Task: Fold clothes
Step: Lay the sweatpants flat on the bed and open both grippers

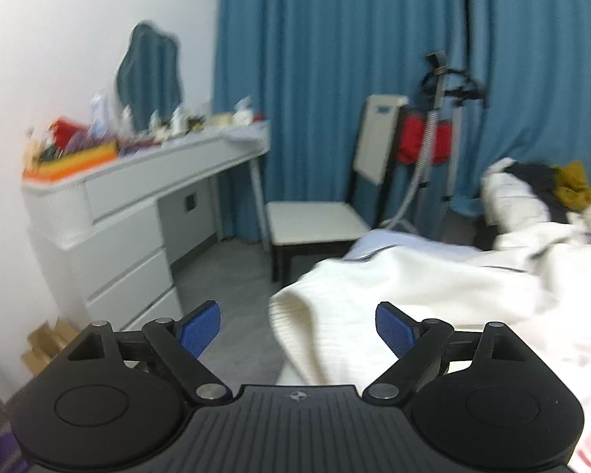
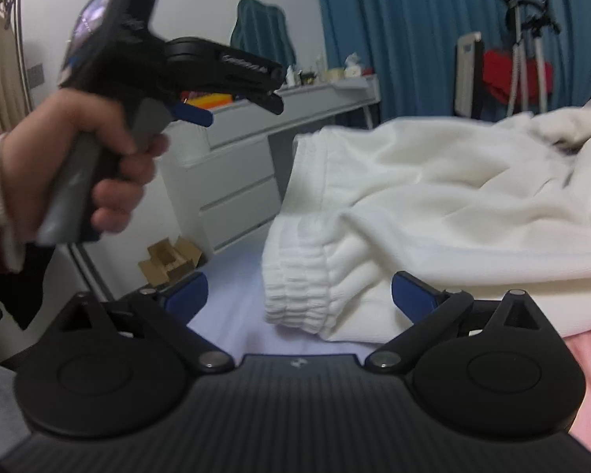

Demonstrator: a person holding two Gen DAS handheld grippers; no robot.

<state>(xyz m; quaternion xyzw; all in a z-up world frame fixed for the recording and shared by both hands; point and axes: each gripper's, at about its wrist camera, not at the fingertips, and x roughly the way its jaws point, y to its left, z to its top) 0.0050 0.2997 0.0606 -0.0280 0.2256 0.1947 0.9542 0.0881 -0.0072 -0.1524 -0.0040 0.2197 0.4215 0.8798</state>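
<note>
A white knit garment (image 1: 413,287) (image 2: 453,205) lies spread and rumpled on the bed. In the left wrist view my left gripper (image 1: 297,327) is open over the bed's edge, with the garment's near hem just ahead of its right pad and nothing between the pads. The right wrist view shows a hand (image 2: 98,157) holding that left gripper (image 2: 256,90) up at the left, clear of the cloth. My right gripper (image 2: 299,299) is open, and the garment's gathered elastic band (image 2: 295,291) lies between its blue pads, which do not press on it.
A white dresser (image 1: 130,213) with a cluttered top stands at the left, with a white chair (image 1: 315,220) beside it. Behind are a blue curtain (image 1: 335,59) and a garment steamer (image 1: 433,126). Other clothes (image 1: 563,189) are heaped at the far right. Cardboard (image 2: 169,260) lies on the floor.
</note>
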